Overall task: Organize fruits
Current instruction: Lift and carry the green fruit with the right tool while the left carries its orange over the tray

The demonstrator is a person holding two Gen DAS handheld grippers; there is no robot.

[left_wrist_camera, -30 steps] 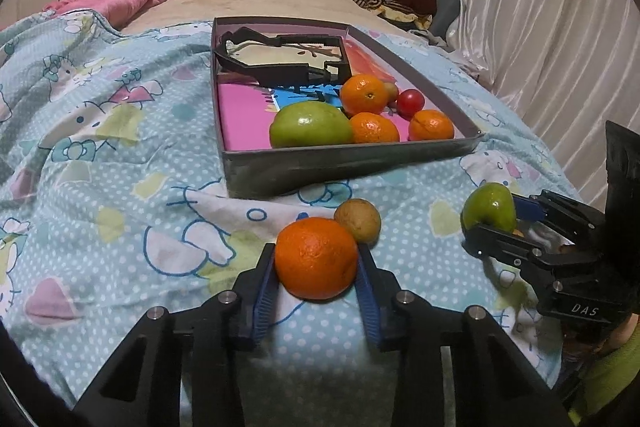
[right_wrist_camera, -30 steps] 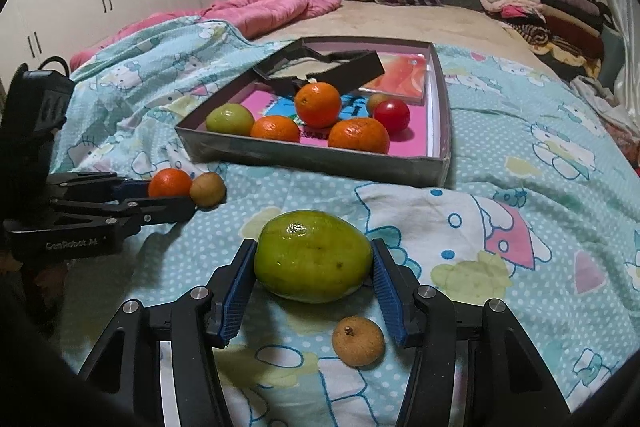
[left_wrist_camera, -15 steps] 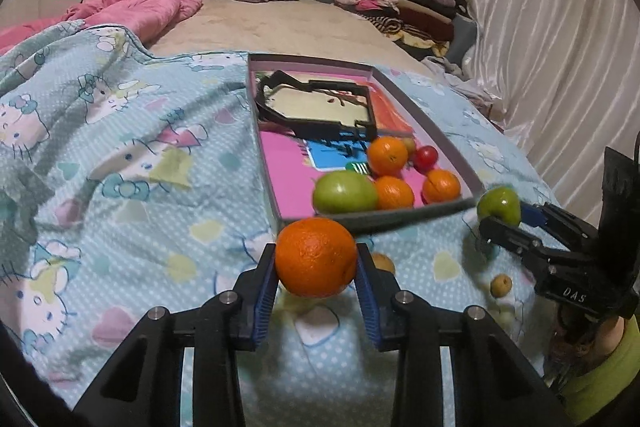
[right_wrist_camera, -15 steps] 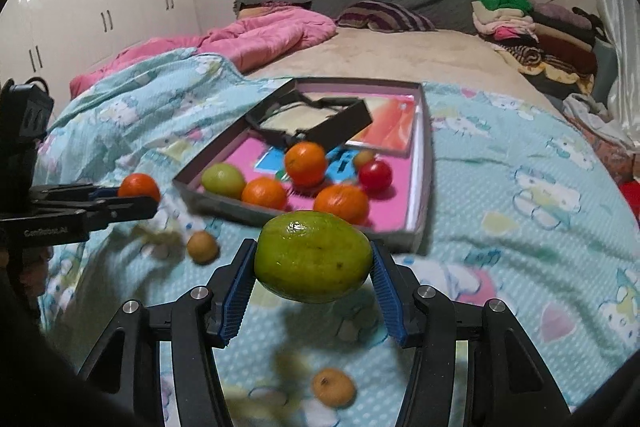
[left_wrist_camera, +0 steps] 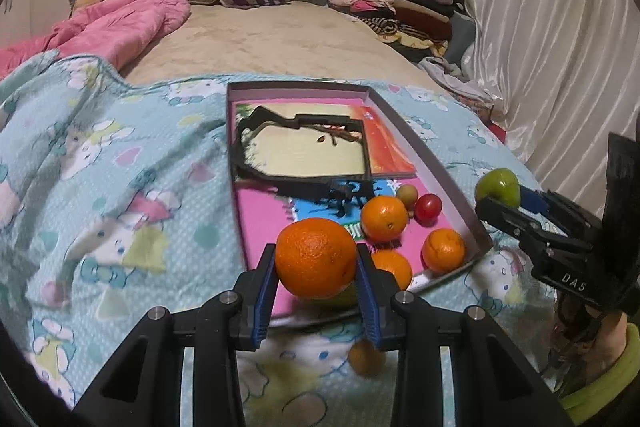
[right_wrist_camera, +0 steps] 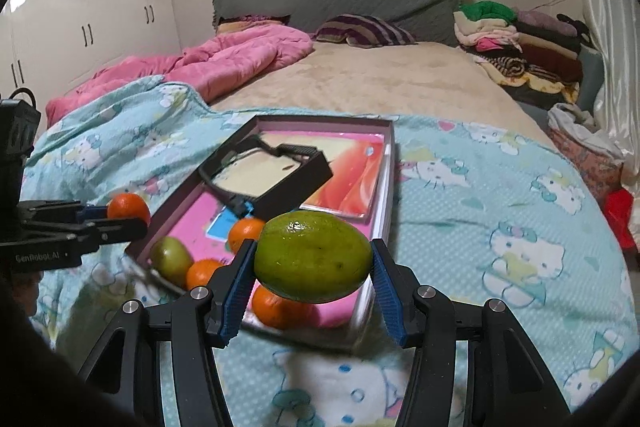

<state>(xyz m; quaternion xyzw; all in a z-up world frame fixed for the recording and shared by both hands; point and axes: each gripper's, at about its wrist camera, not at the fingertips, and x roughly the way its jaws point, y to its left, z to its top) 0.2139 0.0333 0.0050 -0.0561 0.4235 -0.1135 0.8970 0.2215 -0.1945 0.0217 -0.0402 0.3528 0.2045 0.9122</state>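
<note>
We see the left claw [left_wrist_camera: 316,259] pinching an orange [left_wrist_camera: 316,258] between its blue pads, held in the air above the near end of the tray [left_wrist_camera: 432,163]. The right claw [right_wrist_camera: 313,263] grips a green fruit [right_wrist_camera: 314,256] the same way (lengthwise across the pads), above the tray's near right corner. The tray lies on the bed's blanket [left_wrist_camera: 100,163] and holds three smaller oranges [left_wrist_camera: 384,219], a tomato [left_wrist_camera: 428,207] and a black frame [left_wrist_camera: 296,155].
</note>
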